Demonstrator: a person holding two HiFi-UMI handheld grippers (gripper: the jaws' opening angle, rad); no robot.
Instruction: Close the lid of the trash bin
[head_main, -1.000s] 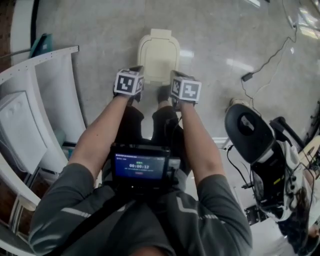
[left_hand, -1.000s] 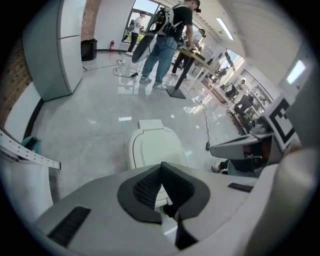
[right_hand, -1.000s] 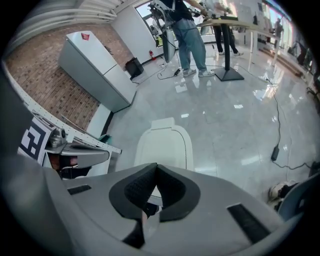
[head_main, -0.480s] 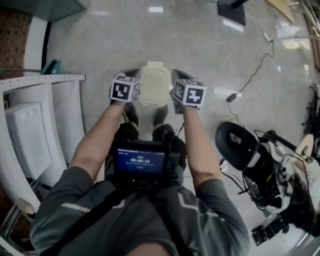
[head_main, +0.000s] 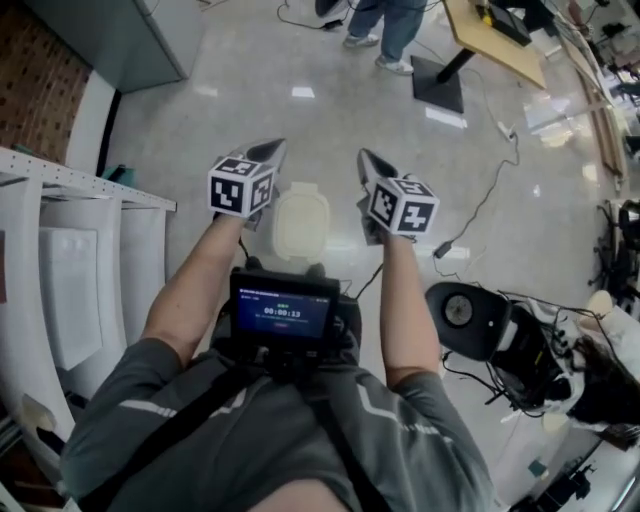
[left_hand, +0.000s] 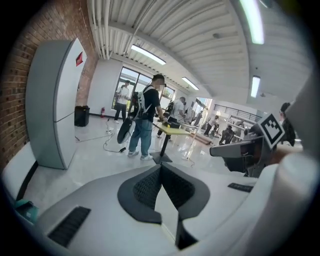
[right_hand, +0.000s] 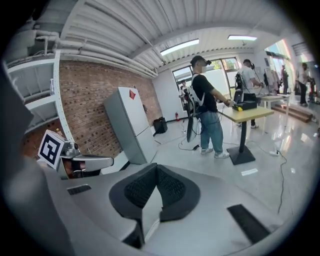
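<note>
The bin (head_main: 300, 222) stands on the floor just ahead of the person's feet; in the head view it shows between the two forearms, its cream lid (head_main: 300, 215) lying flat on top, as far as a look from above tells. The left gripper (head_main: 270, 150) and the right gripper (head_main: 366, 160) are held level on either side of it, well apart from each other, neither touching it; both point out across the room.

In the left gripper view the left gripper (left_hand: 160, 167) is clenched, dark pads (left_hand: 145, 187) meeting at the tips, nothing between them; the right gripper (left_hand: 245, 150) shows at the right edge. In the right gripper view the right gripper (right_hand: 156, 167) is likewise clenched and empty, pads (right_hand: 140, 189) touching at the tips; the left gripper (right_hand: 85, 161) shows at the left.

A screen (head_main: 283, 312) hangs on the person's chest; a white shelf (head_main: 60, 270) stands at the left; cables (head_main: 480, 205) trail over the floor at the right. Farther off, another person (right_hand: 207, 115) stands at a table (right_hand: 245, 112); a grey cabinet (right_hand: 130, 125) stands against a brick wall (right_hand: 85, 110).
</note>
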